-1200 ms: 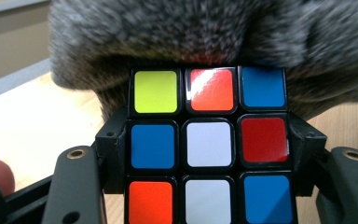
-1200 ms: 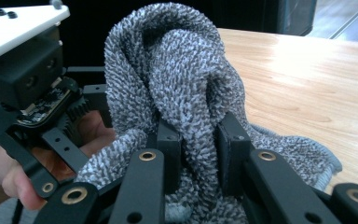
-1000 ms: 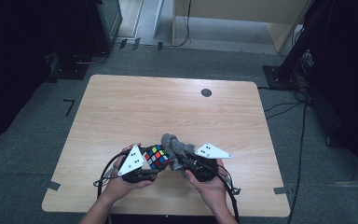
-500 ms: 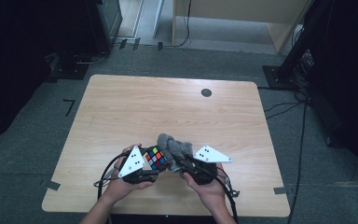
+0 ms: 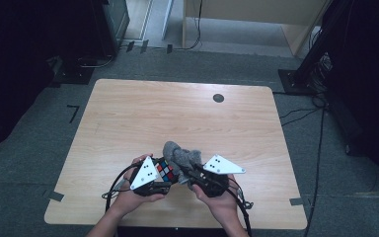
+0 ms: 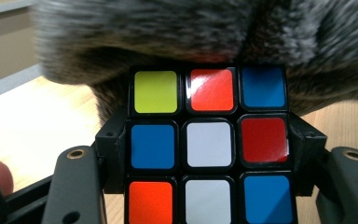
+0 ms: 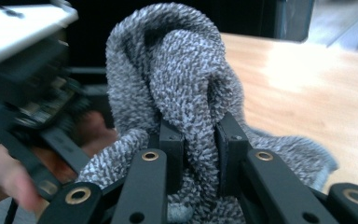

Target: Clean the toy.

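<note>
A scrambled colour cube sits between the black jaws of my left gripper, which is shut on its two sides. My right gripper is shut on a bunched grey fluffy cloth. The cloth lies against the far side of the cube; in the left gripper view it hangs over the cube's top edge. Both grippers are held close together above the near edge of the wooden table, each with a white three-cornered plate on top.
A small dark round hole lies in the table's far right part. Black cables trail from the grippers toward the table's near edge. Dark stands and cables stand on the grey floor around the table.
The grey cloth has shifted slightly against the cube as the right hand moved a little. The left gripper and the cube have stayed put.
</note>
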`<state>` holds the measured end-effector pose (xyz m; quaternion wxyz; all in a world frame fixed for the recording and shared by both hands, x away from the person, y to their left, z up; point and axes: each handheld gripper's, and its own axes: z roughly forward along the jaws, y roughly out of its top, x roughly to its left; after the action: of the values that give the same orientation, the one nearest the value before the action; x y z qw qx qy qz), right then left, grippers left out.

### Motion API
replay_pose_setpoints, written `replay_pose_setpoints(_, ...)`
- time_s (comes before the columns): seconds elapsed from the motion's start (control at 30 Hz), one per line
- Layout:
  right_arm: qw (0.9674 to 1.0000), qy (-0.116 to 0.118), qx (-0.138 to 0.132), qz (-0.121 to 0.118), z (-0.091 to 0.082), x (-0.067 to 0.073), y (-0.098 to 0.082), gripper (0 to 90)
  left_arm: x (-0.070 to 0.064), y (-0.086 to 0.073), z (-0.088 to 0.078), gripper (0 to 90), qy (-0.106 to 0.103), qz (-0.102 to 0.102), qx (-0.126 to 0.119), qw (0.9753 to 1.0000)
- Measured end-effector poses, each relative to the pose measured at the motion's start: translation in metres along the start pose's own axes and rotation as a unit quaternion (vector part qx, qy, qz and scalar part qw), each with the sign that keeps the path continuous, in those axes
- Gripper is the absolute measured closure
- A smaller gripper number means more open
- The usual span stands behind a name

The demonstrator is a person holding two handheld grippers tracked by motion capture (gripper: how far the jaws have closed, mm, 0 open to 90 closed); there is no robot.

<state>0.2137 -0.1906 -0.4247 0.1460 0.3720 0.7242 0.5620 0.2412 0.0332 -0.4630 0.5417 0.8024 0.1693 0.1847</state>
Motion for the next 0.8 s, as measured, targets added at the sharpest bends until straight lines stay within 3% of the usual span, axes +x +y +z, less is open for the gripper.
replay_pose_setpoints(0.07,0.9999,0.008,0.0,0.013,0.0,-0.005,-0.001,76.8,0.002,0.001,-0.001,34.1,0.0,-0.005,-0.003,1.0)
replay_pose_setpoints(0.17,0.9985,-0.019,0.019,0.048,0.004,-0.022,-0.011,76.9,0.007,0.001,-0.006,34.1,0.003,-0.019,-0.01,0.9998)
replay_pose_setpoints(0.23,0.9977,-0.017,0.024,0.061,0.005,-0.026,-0.014,76.9,0.008,0.0,-0.006,34.1,0.0,-0.025,-0.009,0.9997)
replay_pose_setpoints(0.37,0.9994,0.018,-0.002,0.028,0.001,-0.011,-0.004,75.9,0.006,0.0,-0.002,34.1,-0.007,-0.036,-0.004,0.9993)
replay_pose_setpoints(0.43,0.9998,0.012,-0.002,0.015,0.001,-0.006,0.0,75.5,0.004,0.0,-0.002,34.1,-0.01,-0.033,-0.002,0.9994)
replay_pose_setpoints(0.5,0.9997,0.008,0.003,0.021,0.003,-0.011,-0.002,75.2,0.005,0.001,-0.002,34.2,-0.012,-0.034,-0.001,0.9994)
replay_pose_setpoints(0.6,0.9987,-0.021,0.028,0.038,0.007,-0.025,-0.011,75.1,0.007,0.001,-0.002,34.2,-0.015,-0.043,0.005,0.999)
replay_pose_setpoints(0.7,0.9989,-0.014,0.021,0.039,0.005,-0.022,-0.01,75.4,0.009,0.001,-0.002,34.2,-0.022,-0.05,-0.001,0.9985)
replay_pose_setpoints(0.8,0.9993,0.024,-0.015,0.024,0.001,-0.007,-0.001,75.0,0.008,0.001,-0.002,34.2,-0.02,-0.046,-0.002,0.9988)
